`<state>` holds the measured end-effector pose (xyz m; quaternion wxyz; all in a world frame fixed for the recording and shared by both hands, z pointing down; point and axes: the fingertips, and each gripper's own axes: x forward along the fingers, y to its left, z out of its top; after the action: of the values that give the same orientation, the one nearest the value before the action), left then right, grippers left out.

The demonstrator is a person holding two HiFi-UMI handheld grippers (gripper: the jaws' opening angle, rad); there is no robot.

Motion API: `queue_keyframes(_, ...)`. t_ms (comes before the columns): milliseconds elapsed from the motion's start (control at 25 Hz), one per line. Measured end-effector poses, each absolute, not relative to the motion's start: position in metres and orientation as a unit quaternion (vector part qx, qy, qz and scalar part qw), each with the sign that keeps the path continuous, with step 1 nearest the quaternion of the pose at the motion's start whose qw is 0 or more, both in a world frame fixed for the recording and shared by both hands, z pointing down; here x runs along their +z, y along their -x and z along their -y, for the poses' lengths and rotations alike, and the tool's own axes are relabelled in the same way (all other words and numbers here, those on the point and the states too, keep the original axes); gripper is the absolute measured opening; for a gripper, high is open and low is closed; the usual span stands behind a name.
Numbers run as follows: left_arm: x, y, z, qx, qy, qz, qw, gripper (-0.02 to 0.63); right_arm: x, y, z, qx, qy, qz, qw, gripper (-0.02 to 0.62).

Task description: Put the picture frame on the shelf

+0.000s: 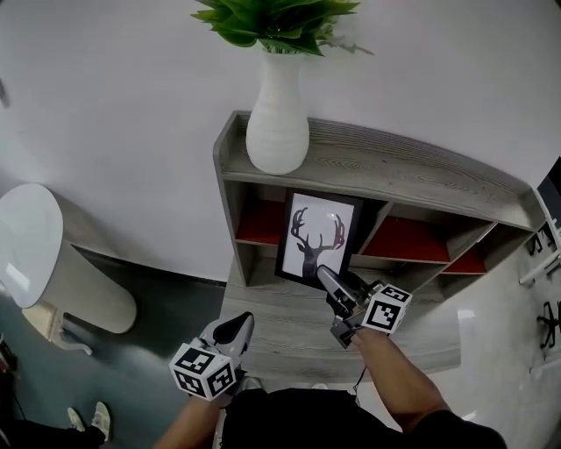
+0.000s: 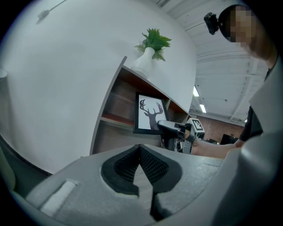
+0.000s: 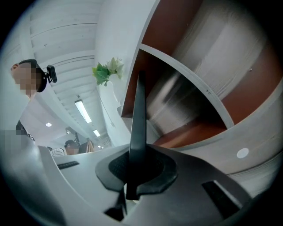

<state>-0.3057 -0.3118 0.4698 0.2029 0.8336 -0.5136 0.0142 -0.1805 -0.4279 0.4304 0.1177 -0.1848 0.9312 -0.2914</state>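
**Frame upright at the shelf, held from below**

The left gripper (image 1: 237, 328), nearest the person, is closed on nothing. Further ahead, the right gripper (image 1: 327, 277) pinches the lower edge of the picture frame (image 1: 316, 235). The frame stands upright, long axis vertical, at the middle opening of the shelf (image 1: 394, 167).

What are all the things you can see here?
Shelf: one, grey wood with red backs, against the white wall.
Vase: one, white, on the shelf's top, left end.
Plant: one, green, in the vase.
Picture frame: one, black with deer picture, in the shelf's middle opening.
Rounded object: one, white, left of the shelf.
Left gripper: one, grey, shut, empty, before the shelf.
Right gripper: one, grey, shut on the picture frame.
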Motion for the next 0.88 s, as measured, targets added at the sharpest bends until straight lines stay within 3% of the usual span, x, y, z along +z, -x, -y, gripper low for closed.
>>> queue_keyframes(880,0.478,0.343,0.316,-0.004,-0.845,0.485,0.225,0.009,0.416,0.245,0.502,-0.285,0.211,-0.932,0.074,0.024)
